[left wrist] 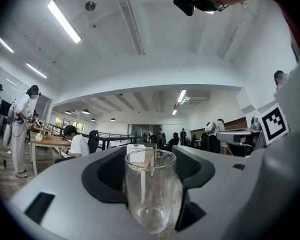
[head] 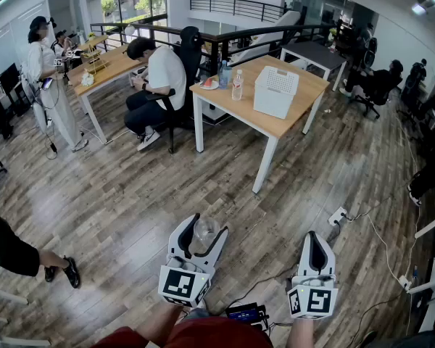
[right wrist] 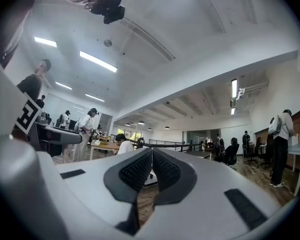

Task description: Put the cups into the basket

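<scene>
Your left gripper (head: 207,225) holds a clear glass cup (head: 204,231) between its jaws, which stand wide around it with the dark pads against the glass on both sides. In the left gripper view the cup (left wrist: 151,189) sits upright and empty in the left gripper (left wrist: 152,156), its rim level and its thick base low between the jaws. Your right gripper (head: 315,238) is to the right of the left one and well apart from it. Its jaws are together with nothing between them, and the right gripper view shows the ribbed pads of the right gripper (right wrist: 151,151) meeting along one seam. Both grippers point out roughly level over the wooden floor (head: 130,194), with no surface under them. The white basket (head: 275,91) stands on the wooden bench (head: 235,111) ahead of you, well apart from the cup, towards the bench's right end. From the left gripper view the basket (left wrist: 135,147) shows small and far off, just beyond the cup's rim. Two water bottles (head: 237,84) and a small plate (head: 209,84) sit near the bench's left end. A seated person (head: 159,78) is just left of the bench, facing a second desk (head: 112,64). A power strip (head: 337,216) lies on the floor beyond your right gripper.
</scene>
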`<move>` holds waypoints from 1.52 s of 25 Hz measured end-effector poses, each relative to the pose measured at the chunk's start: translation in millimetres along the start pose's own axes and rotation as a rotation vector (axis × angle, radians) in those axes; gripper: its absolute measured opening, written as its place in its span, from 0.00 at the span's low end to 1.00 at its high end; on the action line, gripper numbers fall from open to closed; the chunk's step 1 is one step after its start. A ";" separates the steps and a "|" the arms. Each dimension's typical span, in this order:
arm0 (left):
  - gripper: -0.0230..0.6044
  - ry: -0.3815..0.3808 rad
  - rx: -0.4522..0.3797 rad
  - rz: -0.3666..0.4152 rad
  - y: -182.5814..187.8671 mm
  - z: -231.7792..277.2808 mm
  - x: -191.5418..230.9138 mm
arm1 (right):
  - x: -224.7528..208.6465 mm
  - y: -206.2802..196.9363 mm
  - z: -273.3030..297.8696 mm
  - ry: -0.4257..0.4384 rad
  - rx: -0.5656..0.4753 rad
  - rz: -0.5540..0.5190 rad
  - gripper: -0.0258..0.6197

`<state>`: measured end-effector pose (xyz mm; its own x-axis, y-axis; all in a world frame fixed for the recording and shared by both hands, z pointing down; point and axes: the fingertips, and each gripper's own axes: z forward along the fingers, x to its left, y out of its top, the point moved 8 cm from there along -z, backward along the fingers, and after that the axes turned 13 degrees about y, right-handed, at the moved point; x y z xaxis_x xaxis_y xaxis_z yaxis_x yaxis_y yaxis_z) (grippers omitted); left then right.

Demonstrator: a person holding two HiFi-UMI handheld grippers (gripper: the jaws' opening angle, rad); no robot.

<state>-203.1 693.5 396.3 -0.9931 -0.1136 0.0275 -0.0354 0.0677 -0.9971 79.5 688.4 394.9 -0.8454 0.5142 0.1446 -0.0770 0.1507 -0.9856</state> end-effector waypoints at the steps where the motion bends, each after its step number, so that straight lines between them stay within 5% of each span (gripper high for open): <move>1: 0.50 0.001 0.001 0.001 -1.1 0.2 -0.5 | 0.2 -1.2 0.0 0.000 -0.001 0.001 0.06; 15: 0.50 0.015 0.017 0.004 -8.0 1.7 -14.7 | -11.3 -9.3 -3.9 0.006 -0.012 0.023 0.06; 38: 0.50 0.030 0.007 0.004 -14.9 44.2 -85.6 | -103.0 -37.3 -37.1 -0.027 -0.029 0.065 0.06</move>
<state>-112.6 658.4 405.7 -0.9962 -0.0836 0.0254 -0.0306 0.0614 -0.9976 189.0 661.2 420.0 -0.8620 0.5009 0.0775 -0.0062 0.1425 -0.9898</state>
